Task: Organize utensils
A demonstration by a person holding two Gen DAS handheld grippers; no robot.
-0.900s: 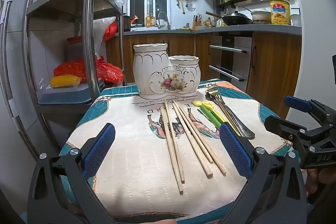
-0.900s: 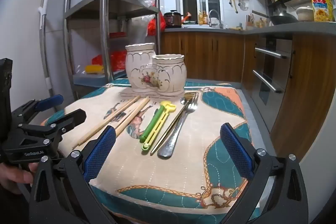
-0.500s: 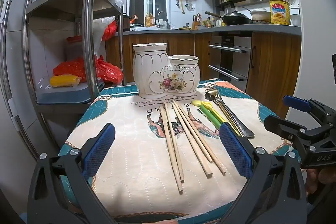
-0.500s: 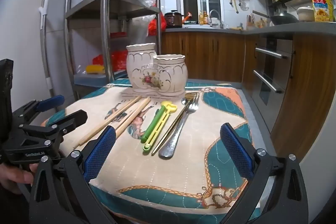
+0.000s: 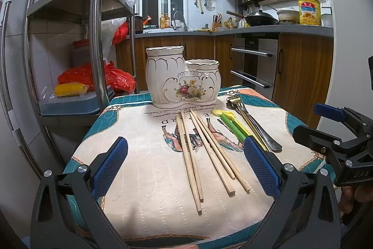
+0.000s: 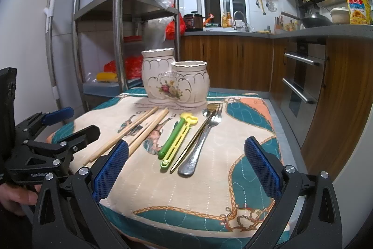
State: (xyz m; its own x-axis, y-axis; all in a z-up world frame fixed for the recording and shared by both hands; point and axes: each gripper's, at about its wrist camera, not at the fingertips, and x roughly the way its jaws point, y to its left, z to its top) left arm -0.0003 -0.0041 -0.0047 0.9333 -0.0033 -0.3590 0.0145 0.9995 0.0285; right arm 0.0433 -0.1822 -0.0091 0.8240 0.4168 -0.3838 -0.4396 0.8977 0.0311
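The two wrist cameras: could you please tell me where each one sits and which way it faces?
Left wrist: sits on the left gripper, facing the wooden chopsticks and ceramic holder; its own open jaws show, and the right gripper at right.
Right wrist: sits on the right gripper, facing the green and yellow sticks, spoon and fork; the left gripper shows at left.
Shared: holder, chopsticks, patterned cloth.
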